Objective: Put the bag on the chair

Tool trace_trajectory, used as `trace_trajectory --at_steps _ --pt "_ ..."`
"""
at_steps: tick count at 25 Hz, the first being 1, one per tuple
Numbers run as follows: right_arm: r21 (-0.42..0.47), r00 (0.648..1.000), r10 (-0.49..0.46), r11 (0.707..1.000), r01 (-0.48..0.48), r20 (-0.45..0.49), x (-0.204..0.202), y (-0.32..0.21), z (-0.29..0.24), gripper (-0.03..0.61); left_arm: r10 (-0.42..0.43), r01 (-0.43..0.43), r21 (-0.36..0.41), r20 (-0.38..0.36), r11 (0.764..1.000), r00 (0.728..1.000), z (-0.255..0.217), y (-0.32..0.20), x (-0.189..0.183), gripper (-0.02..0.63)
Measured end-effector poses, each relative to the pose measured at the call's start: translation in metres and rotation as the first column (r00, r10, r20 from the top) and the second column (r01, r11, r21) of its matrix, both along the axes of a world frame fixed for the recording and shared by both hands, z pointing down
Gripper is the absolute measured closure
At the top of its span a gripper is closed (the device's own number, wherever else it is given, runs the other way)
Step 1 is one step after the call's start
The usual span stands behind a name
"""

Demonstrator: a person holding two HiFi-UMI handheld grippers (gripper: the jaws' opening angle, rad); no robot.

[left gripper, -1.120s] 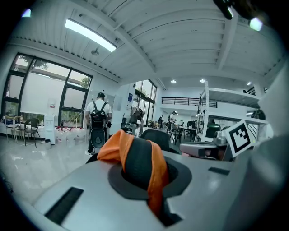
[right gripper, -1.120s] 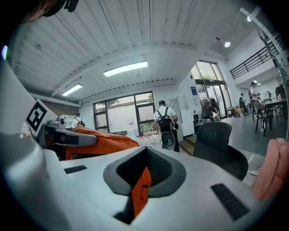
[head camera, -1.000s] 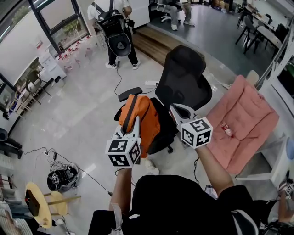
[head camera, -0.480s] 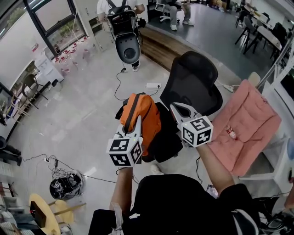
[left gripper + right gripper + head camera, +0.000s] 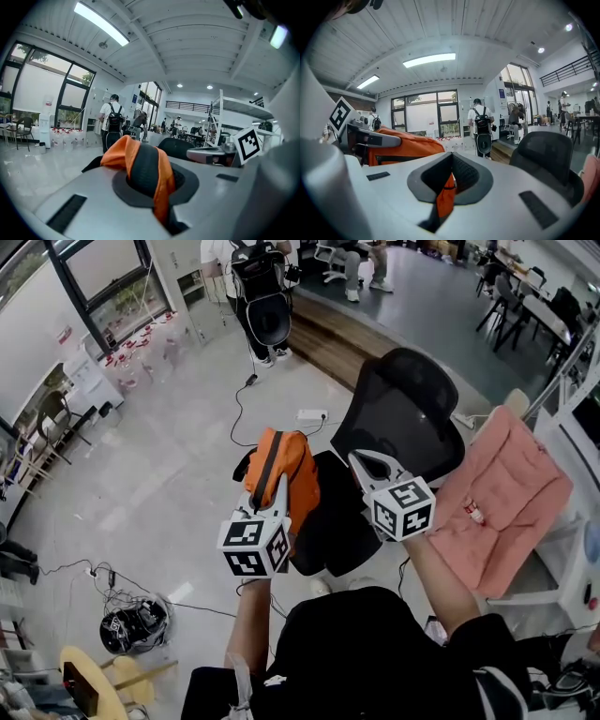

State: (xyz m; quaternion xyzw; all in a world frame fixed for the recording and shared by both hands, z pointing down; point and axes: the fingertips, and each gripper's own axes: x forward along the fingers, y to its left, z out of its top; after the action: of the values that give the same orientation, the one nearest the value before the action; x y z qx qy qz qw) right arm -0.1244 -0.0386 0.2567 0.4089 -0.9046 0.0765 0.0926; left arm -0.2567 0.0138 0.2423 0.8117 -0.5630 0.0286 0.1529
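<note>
An orange bag point(image 5: 281, 472) with a black band hangs over the front left of a black office chair's seat point(image 5: 330, 521); the chair's backrest point(image 5: 405, 413) rises behind it. My left gripper point(image 5: 280, 486) is shut on the bag's orange-and-black strap point(image 5: 143, 164), which bulges up between its jaws point(image 5: 151, 190). My right gripper point(image 5: 362, 463) is above the seat, right of the bag. It is shut on a thin orange strap point(image 5: 445, 199) that hangs from its jaws point(image 5: 449, 180). The bag's body point(image 5: 401, 143) shows at left in the right gripper view.
A pink padded lounger point(image 5: 497, 498) stands right of the chair. A person with a black backpack point(image 5: 255, 277) stands at the far side. A power strip point(image 5: 312, 414) and cables point(image 5: 131, 622) lie on the floor; a yellow stool point(image 5: 89, 681) is at lower left.
Both grippers and the bag have kept their hold and drifted slightly toward the chair. The person with the backpack has moved farther away, toward the top of the head view.
</note>
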Motion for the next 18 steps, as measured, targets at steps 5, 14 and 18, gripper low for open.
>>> trace_trajectory --at_steps 5,14,18 --pt "-0.007 1.000 0.003 1.000 -0.003 -0.009 -0.004 -0.016 0.003 0.577 0.007 -0.007 -0.013 -0.002 1.000 1.000 0.005 -0.013 -0.004 0.600" --pt "-0.033 1.000 -0.007 0.999 0.006 -0.010 -0.007 -0.047 0.019 0.577 0.061 -0.060 -0.032 0.014 0.998 0.998 0.017 -0.042 0.007 0.600" --pt "-0.048 1.000 0.004 0.999 -0.004 -0.007 0.004 -0.064 0.030 0.577 0.087 -0.086 -0.059 0.019 0.995 0.996 0.029 -0.060 0.021 0.600"
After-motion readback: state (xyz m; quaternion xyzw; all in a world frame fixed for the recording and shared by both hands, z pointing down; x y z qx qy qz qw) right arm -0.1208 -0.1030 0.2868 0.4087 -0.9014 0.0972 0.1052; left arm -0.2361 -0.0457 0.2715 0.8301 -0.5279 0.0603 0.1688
